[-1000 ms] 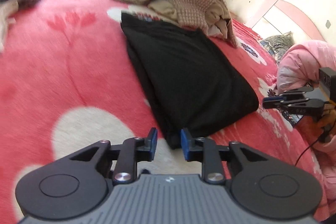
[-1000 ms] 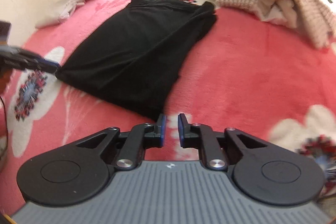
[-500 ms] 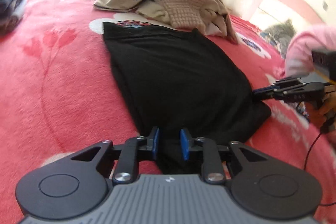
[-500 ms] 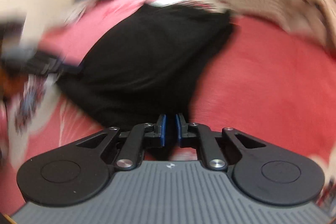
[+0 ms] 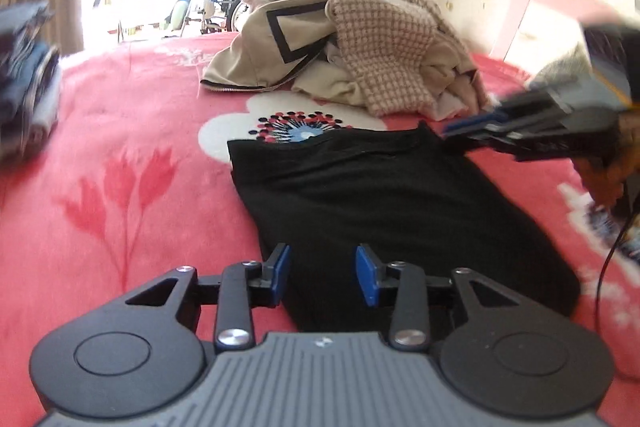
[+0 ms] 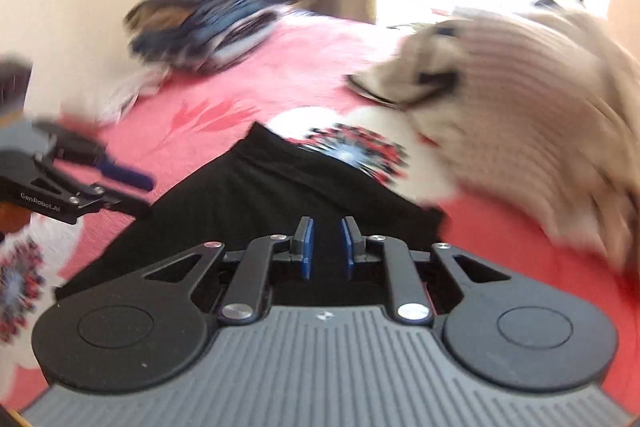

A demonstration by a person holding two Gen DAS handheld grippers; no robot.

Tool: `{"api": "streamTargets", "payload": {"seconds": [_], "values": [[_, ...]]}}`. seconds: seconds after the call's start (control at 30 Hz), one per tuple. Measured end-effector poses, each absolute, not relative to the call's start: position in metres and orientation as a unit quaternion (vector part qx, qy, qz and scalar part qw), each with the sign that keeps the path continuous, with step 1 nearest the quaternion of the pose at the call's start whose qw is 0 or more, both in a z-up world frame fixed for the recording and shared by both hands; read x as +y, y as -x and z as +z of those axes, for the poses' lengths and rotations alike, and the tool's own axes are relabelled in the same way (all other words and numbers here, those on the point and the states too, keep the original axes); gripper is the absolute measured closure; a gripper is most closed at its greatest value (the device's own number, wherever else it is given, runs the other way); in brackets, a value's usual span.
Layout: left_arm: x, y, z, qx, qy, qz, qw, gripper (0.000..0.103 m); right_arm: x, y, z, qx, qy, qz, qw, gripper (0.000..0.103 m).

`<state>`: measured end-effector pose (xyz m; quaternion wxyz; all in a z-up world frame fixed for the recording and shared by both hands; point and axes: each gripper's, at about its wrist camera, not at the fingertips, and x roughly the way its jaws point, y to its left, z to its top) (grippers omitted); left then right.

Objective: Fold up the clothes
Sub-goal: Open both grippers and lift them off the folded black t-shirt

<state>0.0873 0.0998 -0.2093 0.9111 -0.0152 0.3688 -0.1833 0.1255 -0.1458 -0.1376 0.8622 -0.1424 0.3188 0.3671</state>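
Observation:
A black garment [image 5: 380,203] lies folded into a long strip on the red flowered blanket [image 5: 120,147]. My left gripper [image 5: 323,275] hovers over its near left part, open, with nothing between the blue pads [image 5: 280,271]. The right gripper [image 5: 500,135] shows blurred above the garment's far right corner. In the right wrist view the right gripper [image 6: 326,251] is over the black garment [image 6: 280,195] with a narrow gap between its fingers and nothing in it. The left gripper [image 6: 120,183] is at that view's left edge.
A heap of unfolded beige and checked clothes [image 5: 360,51] lies beyond the garment, also visible as the heap [image 6: 520,115]. Folded jeans [image 5: 24,95] are stacked at the far left. A pink headboard [image 5: 540,11] and a wall stand to the right. A black cable [image 5: 608,267] hangs there.
Both grippers have moved forward along the black garment toward its far end. The left fingers have spread wider apart, and the right ones have parted slightly.

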Motion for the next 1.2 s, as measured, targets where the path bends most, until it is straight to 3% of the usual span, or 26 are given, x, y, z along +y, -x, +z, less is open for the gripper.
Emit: {"api": "streamTargets", "payload": {"seconds": [0.3,0.53,0.6,0.63,0.67,0.7,0.9,1.2], "values": [[0.096,-0.094,-0.219,0.370,0.005,-0.171,0.913,0.063,-0.064,-0.153,-0.162,0.326,0.279,0.424,0.798,0.079],[0.098,-0.094,-0.222,0.367,0.005,-0.173,0.914,0.061,-0.045,-0.165,-0.167,0.331,0.304,0.435,0.780,0.078],[0.099,-0.093,-0.223,0.365,0.006,-0.173,0.915,0.061,-0.041,-0.167,-0.171,0.337,0.313,0.439,0.772,0.082],[0.099,-0.092,-0.222,0.364,0.007,-0.172,0.915,0.061,-0.039,-0.165,-0.171,0.336,0.321,0.441,0.768,0.087],[0.100,-0.091,-0.221,0.363,0.008,-0.171,0.916,0.061,-0.037,-0.163,-0.171,0.334,0.327,0.445,0.764,0.099],[0.101,-0.091,-0.220,0.361,0.009,-0.169,0.917,0.061,-0.036,-0.160,-0.169,0.327,0.334,0.445,0.763,0.101],[0.103,-0.092,-0.212,0.354,0.006,-0.161,0.921,0.061,-0.038,-0.160,-0.148,0.281,0.290,0.437,0.804,0.102],[0.100,-0.093,-0.219,0.362,-0.007,-0.147,0.920,0.061,-0.024,-0.178,-0.182,0.272,0.260,0.361,0.853,0.100]]}}
